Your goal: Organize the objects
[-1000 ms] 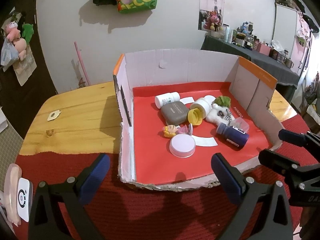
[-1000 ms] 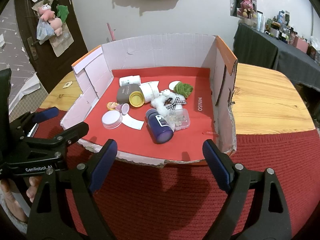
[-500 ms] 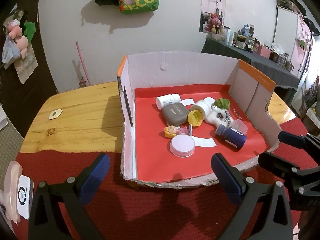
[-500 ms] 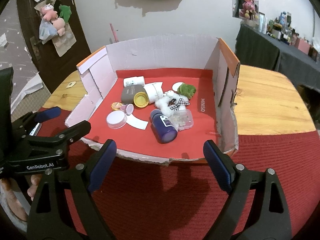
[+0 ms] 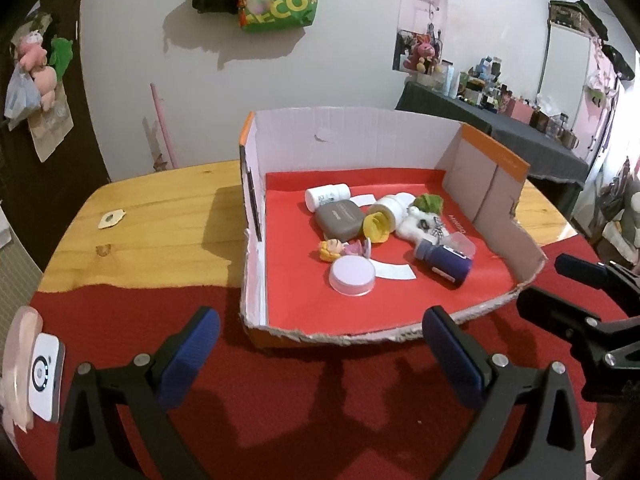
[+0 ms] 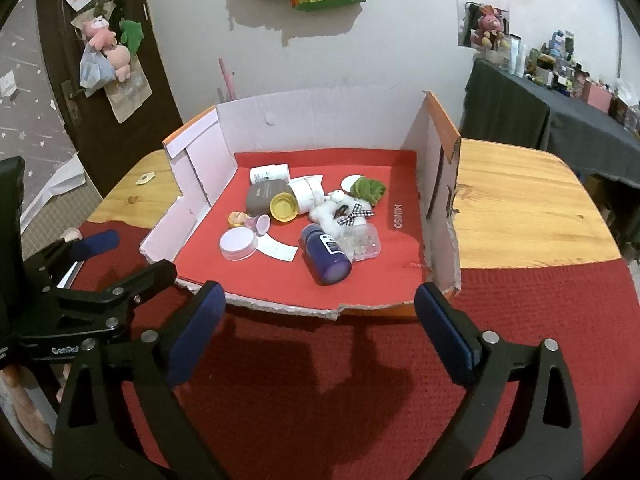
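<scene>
A torn cardboard box (image 5: pixel 486 184) with a red floor holds a dark blue bottle (image 5: pixel 444 262), a grey case (image 5: pixel 340 220), a yellow-capped white bottle (image 5: pixel 390 208), a lilac-lidded jar (image 5: pixel 353 276), a white plush (image 5: pixel 422 226), a small white bottle (image 5: pixel 326 196) and a doll figure (image 5: pixel 336 249). My left gripper (image 5: pixel 320 332) is open just before the box's front edge, with nothing between its fingers. My right gripper (image 6: pixel 320 304) hovers at the same edge; its jaws are opening and hold nothing. The blue bottle (image 6: pixel 326 254) and a clear plastic box (image 6: pixel 362 242) lie closest to it.
The box stands on a wooden table (image 5: pixel 152 236), with its front on a red cloth (image 6: pixel 520 320). A white device (image 5: pixel 44 376) lies at the cloth's left edge. A dark, cluttered side table (image 6: pixel 520 112) stands at the back right.
The right gripper's jaws stand slightly wider than before. The box sits a little higher in both views. The objects inside have not moved.
</scene>
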Available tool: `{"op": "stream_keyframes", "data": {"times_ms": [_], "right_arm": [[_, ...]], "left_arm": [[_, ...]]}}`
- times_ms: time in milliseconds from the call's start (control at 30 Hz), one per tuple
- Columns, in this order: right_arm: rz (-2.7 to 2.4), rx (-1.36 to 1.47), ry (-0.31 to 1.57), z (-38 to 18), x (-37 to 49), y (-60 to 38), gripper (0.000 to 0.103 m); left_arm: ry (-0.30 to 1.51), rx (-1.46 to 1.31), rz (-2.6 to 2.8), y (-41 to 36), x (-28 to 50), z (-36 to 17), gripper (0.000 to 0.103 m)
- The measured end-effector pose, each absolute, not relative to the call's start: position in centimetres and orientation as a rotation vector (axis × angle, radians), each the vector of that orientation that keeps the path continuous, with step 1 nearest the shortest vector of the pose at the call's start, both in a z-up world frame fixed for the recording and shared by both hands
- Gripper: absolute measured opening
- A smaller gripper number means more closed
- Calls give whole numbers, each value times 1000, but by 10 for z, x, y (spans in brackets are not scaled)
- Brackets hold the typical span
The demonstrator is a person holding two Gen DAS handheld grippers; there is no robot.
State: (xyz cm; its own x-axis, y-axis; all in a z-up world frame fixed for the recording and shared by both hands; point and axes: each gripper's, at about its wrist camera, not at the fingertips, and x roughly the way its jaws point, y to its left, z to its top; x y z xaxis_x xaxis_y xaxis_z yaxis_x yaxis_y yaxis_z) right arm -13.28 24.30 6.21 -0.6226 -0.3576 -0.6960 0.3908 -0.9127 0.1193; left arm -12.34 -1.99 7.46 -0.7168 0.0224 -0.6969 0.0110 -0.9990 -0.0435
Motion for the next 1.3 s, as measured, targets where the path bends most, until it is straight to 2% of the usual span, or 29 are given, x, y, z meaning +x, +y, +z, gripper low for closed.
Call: {"op": "stream_keyframes", "data": {"times_ms": [467, 1300], "right_arm": [[-2542, 1047, 83, 59, -100, 249, 99], [-2523, 1194, 50, 1, -93, 259, 99]], "left_arm": [[-50, -1158, 2954, -16, -91, 68, 103], [-67, -1350, 2894, -13, -82, 23, 103]]}}
